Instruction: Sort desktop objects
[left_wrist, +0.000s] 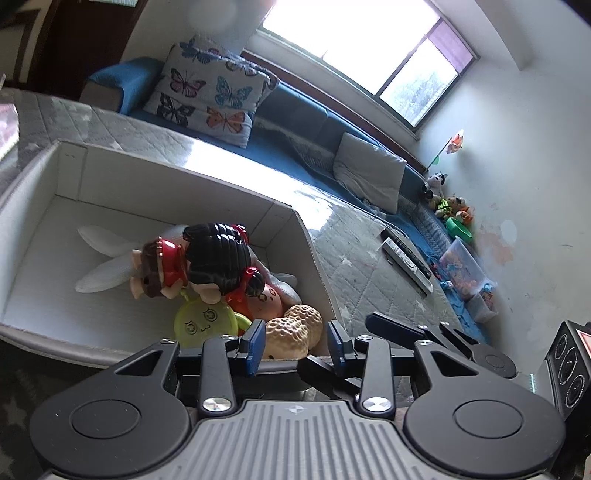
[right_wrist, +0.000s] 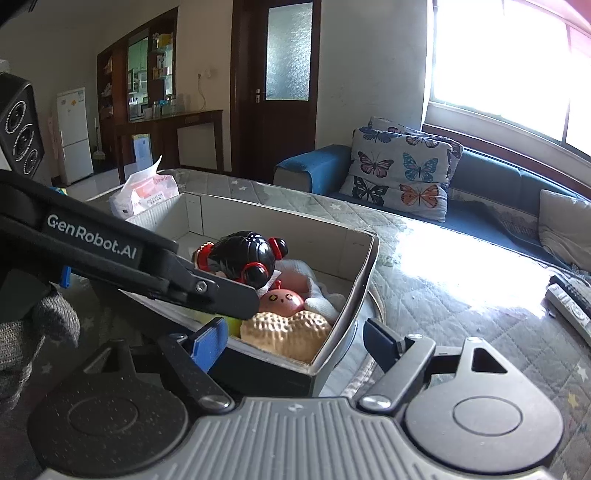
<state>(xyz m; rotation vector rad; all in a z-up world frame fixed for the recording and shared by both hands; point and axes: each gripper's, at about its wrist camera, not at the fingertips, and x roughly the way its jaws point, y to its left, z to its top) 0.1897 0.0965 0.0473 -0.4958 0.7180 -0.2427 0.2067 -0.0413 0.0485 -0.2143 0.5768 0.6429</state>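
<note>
Gaping wide, right claw (right_wrist: 295, 343) straddles box (right_wrist: 364, 269) corner, gripping nothing; left claw (left_wrist: 295, 341) half-spread, empty.

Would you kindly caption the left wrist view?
Open left hand-held gripper poised above peanut toy in toy-filled box.

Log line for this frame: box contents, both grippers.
box: peanut toy, black-haired doll, other toys | left gripper: open, above peanut toy | right gripper: open, at box corner, empty

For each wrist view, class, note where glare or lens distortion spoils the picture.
Left wrist view: the window is blown out white, glare streaks the table cover, and the fisheye bends the box edges. Right wrist view: the window overexposes, with a bright patch on the cover.
</note>
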